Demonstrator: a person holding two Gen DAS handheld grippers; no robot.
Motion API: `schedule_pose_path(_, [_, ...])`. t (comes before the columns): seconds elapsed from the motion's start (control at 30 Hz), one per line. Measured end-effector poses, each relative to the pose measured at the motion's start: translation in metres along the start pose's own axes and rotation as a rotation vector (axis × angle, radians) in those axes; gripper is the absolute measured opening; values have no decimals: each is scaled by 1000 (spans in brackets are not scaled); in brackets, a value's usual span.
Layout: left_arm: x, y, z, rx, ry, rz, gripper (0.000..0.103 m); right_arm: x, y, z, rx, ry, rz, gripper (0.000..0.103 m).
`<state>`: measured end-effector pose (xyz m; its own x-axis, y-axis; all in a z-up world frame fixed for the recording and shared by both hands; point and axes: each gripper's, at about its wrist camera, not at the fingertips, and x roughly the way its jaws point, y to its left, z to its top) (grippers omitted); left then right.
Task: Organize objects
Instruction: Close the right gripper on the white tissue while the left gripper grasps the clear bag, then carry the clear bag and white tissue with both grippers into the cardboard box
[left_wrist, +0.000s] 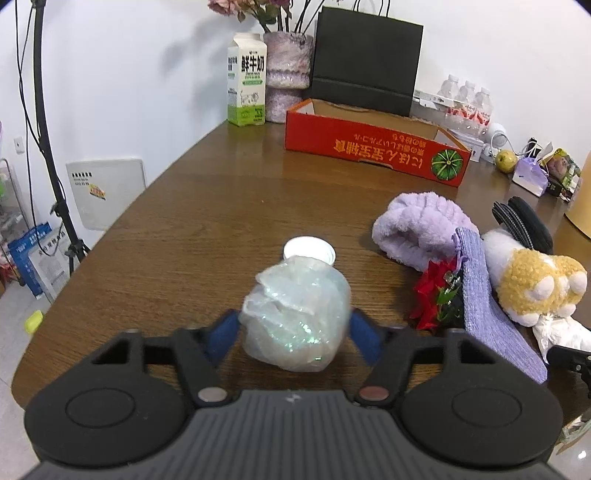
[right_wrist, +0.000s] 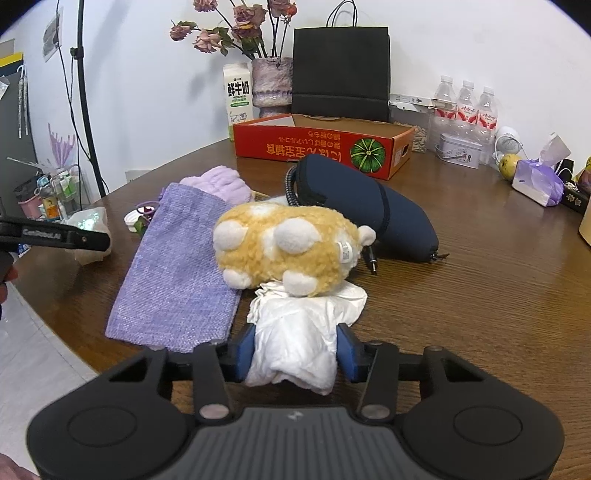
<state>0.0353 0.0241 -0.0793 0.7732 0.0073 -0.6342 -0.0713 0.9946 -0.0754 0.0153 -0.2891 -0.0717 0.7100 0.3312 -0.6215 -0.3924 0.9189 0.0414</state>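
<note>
My left gripper (left_wrist: 294, 334) has its blue pads against both sides of a crumpled iridescent plastic wad (left_wrist: 295, 314) on the brown table (left_wrist: 207, 229). A white lid (left_wrist: 309, 250) lies just beyond the wad. My right gripper (right_wrist: 295, 352) is shut on a crumpled white bag (right_wrist: 295, 343), whose far end lies under a yellow-and-white plush toy (right_wrist: 284, 251). Left of the toy lie a purple woven pouch (right_wrist: 177, 273) and a lilac fluffy cloth (right_wrist: 225, 184). To its right lies a dark blue case (right_wrist: 362, 206). A red cardboard box (right_wrist: 317, 147) stands open behind them.
A milk carton (left_wrist: 246, 81), a flower vase (left_wrist: 288, 74) and a black paper bag (left_wrist: 365, 59) stand at the back. Water bottles (right_wrist: 465, 107), a tin (right_wrist: 460, 149) and a tissue pack (right_wrist: 539, 181) are back right. A red artificial flower (left_wrist: 436, 295) lies beside the pouch. The table's rounded edge runs near left.
</note>
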Motion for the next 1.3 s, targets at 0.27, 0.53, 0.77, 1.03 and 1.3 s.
schedule_pose_path(0.27, [-4, -2, -1, 14, -6, 5, 46, -2, 0, -1, -6, 1, 11, 37])
schedule_pose_path(0.53, [-9, -5, -2, 34, -2, -3, 44, -7, -8, 0, 2, 6, 38, 21])
schedule_pose_path(0.77, [-19, -10, -1, 55, -17, -19, 44, -15, -17, 0, 15, -1, 29, 20])
schedule_pose_path(1.03, [-25, -15, 3, 62, -24, -26, 44, -30, -22, 7, 11, -35, 16, 20])
schedule_pose_path(1.3, [-32, -20, 9, 66, -41, -29, 44, -47, -22, 17, 1, -90, 5, 20])
